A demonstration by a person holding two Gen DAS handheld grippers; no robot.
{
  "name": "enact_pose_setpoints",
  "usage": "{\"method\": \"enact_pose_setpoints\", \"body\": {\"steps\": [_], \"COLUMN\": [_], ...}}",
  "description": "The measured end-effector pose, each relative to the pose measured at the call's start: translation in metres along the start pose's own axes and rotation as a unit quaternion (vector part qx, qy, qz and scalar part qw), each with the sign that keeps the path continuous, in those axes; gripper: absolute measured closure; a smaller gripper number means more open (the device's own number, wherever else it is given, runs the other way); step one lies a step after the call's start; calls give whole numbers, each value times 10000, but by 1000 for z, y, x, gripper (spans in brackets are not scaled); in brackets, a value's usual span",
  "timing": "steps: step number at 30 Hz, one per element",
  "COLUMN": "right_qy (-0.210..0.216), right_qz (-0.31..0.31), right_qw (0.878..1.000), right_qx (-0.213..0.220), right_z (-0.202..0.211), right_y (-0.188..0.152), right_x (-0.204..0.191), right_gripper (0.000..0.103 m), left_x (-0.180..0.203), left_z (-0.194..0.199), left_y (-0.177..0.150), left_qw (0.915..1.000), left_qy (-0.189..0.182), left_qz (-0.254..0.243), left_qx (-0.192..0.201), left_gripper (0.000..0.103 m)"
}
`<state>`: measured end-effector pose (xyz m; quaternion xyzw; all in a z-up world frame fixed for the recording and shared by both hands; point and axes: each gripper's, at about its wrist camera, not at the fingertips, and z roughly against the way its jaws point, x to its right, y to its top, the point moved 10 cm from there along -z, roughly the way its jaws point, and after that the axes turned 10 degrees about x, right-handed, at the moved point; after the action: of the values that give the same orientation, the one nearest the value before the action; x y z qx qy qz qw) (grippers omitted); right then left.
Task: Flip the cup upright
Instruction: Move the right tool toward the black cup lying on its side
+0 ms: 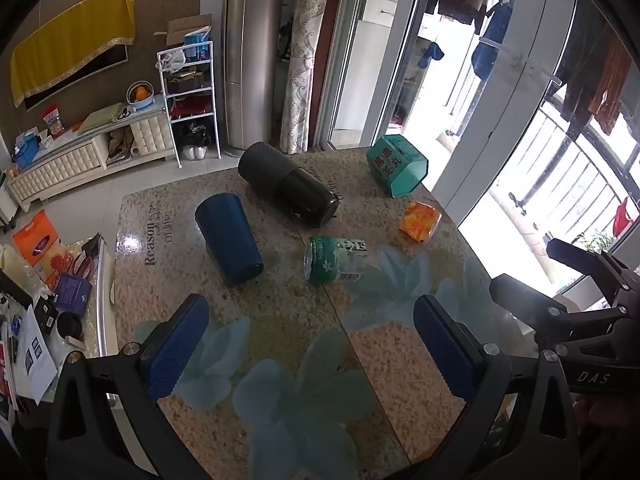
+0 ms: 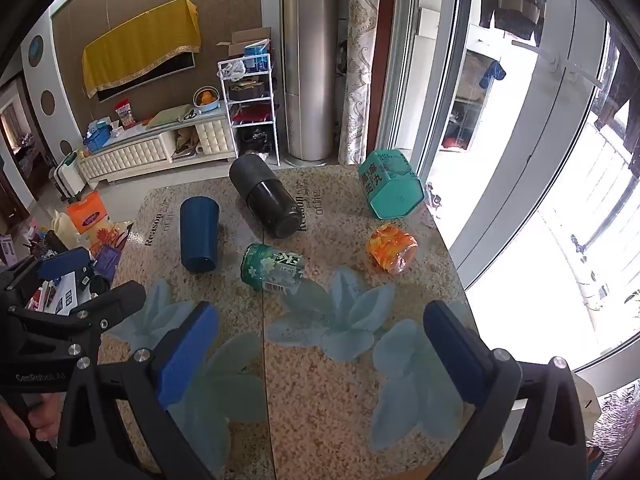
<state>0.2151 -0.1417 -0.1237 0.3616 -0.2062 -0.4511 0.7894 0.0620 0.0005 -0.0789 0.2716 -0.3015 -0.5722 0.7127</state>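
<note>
A dark blue cup (image 1: 229,237) lies on its side on the patterned table (image 1: 280,340), left of centre; it also shows in the right wrist view (image 2: 198,233). My left gripper (image 1: 310,344) is open and empty, above the table's near part, well short of the cup. My right gripper (image 2: 320,354) is open and empty, also back from the cup. The right gripper shows at the right edge of the left wrist view (image 1: 532,280), and the left gripper shows at the left edge of the right wrist view (image 2: 92,276).
A black flask (image 1: 289,184) lies on its side behind the cup. A green can (image 1: 335,260) lies at the centre. A teal box (image 1: 397,165) and an orange packet (image 1: 420,222) are at the far right. A cluttered low table (image 1: 52,280) stands to the left.
</note>
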Motion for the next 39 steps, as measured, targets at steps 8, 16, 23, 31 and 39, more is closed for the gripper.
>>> {"method": "enact_pose_setpoints", "body": {"steps": [8, 16, 23, 31, 39], "right_qy": [6, 13, 20, 9, 28], "right_qz": [-7, -19, -27, -28, -41], "right_qw": [10000, 10000, 10000, 10000, 10000], "right_qx": [-15, -29, -37, -21, -58], "right_z": [-1, -2, -1, -1, -1], "right_y": [-2, -2, -2, -5, -5], "right_x": [0, -2, 0, 0, 1], "right_gripper": [0, 0, 0, 0, 0], "left_x": [3, 1, 2, 0, 1], "left_z": [-1, -2, -2, -4, -4], "left_y": [1, -5, -5, -5, -6], "left_qw": [10000, 10000, 10000, 10000, 10000], "left_qy": [12, -4, -9, -56, -47], "left_qz": [15, 30, 32, 42, 39], "left_qx": [-2, -3, -4, -29, -63], "left_gripper": [0, 0, 0, 0, 0]}}
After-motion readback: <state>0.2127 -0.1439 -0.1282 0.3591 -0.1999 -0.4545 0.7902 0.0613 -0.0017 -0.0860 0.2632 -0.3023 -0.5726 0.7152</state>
